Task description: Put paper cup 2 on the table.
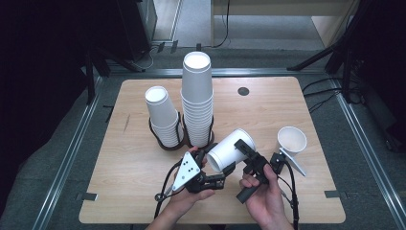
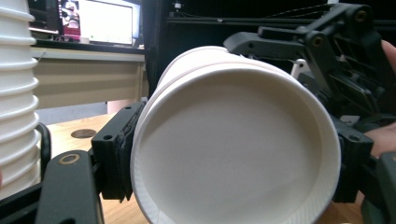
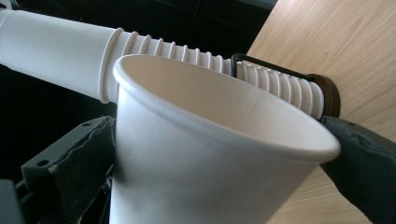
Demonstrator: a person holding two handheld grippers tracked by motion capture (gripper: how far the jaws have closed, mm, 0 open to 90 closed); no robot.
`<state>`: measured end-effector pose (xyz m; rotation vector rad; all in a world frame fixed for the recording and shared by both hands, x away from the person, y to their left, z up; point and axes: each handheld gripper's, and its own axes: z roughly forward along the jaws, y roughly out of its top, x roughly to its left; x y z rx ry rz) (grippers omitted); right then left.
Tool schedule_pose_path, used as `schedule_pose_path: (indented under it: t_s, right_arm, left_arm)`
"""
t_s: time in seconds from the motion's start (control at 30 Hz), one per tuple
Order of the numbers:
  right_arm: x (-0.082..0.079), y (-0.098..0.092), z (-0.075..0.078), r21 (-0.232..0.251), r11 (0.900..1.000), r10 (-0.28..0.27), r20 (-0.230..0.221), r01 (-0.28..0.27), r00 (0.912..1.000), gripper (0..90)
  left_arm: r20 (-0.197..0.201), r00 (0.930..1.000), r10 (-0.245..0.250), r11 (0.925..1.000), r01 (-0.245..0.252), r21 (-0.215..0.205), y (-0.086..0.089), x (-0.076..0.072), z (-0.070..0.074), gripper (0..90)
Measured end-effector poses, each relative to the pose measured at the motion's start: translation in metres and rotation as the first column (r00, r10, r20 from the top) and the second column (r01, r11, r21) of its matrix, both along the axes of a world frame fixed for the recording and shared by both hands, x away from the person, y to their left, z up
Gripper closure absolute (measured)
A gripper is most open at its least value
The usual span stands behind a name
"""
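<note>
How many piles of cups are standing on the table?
2: a tall stack and a shorter stack left of it, side by side in dark holders near the table's middle.

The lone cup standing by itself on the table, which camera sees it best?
The high view: the lone cup stands upright, open end up, at the table's right side. The two gripper views look instead at the held cup.

Two tools: the left tool and the right tool. Two cup stacks stand in dark holders on one desk: a tall stack and a short stack. Two loose cups: one cup between the tools, one single cup apart at the right.
</note>
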<state>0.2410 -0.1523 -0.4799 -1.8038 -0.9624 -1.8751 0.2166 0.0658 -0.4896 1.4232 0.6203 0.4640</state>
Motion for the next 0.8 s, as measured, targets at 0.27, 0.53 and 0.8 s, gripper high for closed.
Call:
schedule_pose_path:
  t_s: [0.27, 0.53, 0.8]
  right_arm:
    - [0.0, 0.001, -0.002, 0.022, 1.0, 0.006, -0.004, -0.006, 1.0, 6.2]
    - [-0.005, 0.004, 0.001, 0.009, 1.0, -0.012, 0.04, 0.011, 0.9991, 11.7]
    - [-0.008, 0.006, 0.006, -0.019, 0.999, -0.04, 0.116, 0.043, 0.9924, 12.2]
  left_arm:
    - [0.006, 0.9997, -0.024, 0.9995, 0.024, 0.02, -0.006, -0.003, -0.003, 21.9]
    - [0.006, 0.9987, -0.05, 0.9986, 0.05, 0.017, -0.001, -0.001, -0.001, 19.9]
    - [-0.052, 0.9949, -0.087, 0.9962, 0.087, -0.002, 0.007, 0.0, 0.004, 12.9]
